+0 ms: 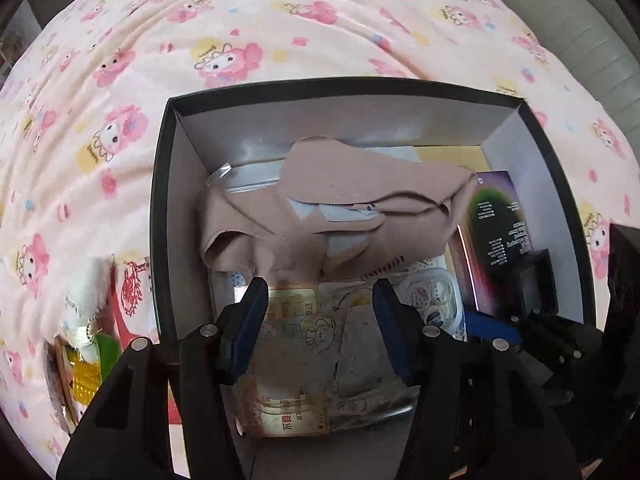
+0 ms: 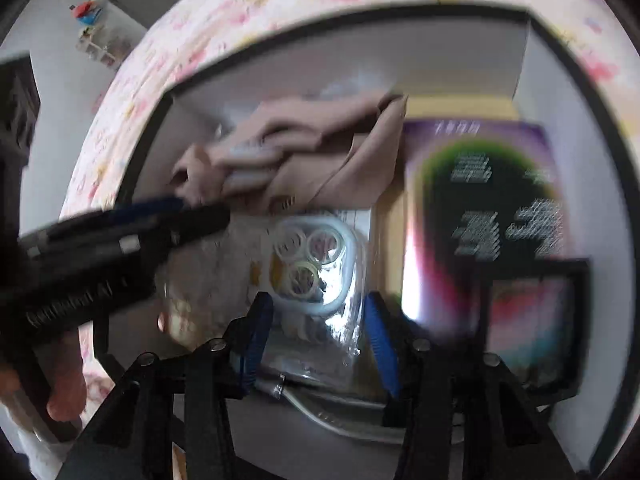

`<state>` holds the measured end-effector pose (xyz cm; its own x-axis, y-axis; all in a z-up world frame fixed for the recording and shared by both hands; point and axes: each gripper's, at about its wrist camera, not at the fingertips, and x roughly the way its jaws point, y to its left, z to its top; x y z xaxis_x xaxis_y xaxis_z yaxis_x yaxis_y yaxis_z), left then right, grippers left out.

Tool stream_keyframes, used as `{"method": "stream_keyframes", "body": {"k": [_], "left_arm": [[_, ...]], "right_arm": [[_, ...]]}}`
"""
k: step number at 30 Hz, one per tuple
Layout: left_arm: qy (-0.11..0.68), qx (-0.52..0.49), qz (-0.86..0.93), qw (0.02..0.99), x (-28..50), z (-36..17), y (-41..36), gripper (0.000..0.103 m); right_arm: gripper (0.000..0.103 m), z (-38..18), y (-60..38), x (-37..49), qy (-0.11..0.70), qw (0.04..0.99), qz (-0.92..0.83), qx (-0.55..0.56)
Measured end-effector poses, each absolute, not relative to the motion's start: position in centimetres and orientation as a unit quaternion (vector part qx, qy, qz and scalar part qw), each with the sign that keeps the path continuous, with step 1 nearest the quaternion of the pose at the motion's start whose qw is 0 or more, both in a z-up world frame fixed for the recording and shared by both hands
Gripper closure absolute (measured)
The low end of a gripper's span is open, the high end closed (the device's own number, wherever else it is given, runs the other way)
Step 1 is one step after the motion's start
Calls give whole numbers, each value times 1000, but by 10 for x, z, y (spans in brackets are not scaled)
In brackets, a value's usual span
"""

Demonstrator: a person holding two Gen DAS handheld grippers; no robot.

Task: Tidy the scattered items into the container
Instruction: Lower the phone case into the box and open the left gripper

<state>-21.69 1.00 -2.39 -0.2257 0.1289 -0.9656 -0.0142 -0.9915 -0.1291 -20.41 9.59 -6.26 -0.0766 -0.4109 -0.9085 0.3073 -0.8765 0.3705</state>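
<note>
bedding: pink sheet [image 1: 168, 80] printed with cartoon figures and flowers, creased, spread under everything | far edge: grey ribbed surface [image 1: 576, 36] at upper right | room: white wall [image 2: 60, 80] at left; small shelf with colourful bits [image 2: 100, 40], blurred

One box [image 1: 160, 200], one beige cloth [image 1: 320, 200], two purple cartons [image 2: 480, 200]

Soft, even daylight; left-wrist view sharp, right-wrist view motion-blurred; both bend at fisheye edges, with dark corner vignetting.
</note>
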Motion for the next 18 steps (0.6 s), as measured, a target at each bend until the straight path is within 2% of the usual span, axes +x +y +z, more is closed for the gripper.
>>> {"method": "stream_keyframes", "body": {"k": [5,9,12,15,18], "left_arm": [[-37,-621,780,70,-205,-22,12,48],[-49,-577,809,103,-209,-10,15,48],[-57,-598,793,105,-223,-19,23,49],[-75,-631,766,101,-227,-39,25,49],[-73,-623,771,109,-220,-40,27,48]], "right_arm": [[58,-43,99,-195,-18,244,-756,607],[58,-27,107,-194,-23,228,-786,575],[58,-31,106,-197,-39,240,-777,581],[58,-41,107,-202,-97,294,-727,613],[58,-38,107,-193,-66,267,-743,610]]}}
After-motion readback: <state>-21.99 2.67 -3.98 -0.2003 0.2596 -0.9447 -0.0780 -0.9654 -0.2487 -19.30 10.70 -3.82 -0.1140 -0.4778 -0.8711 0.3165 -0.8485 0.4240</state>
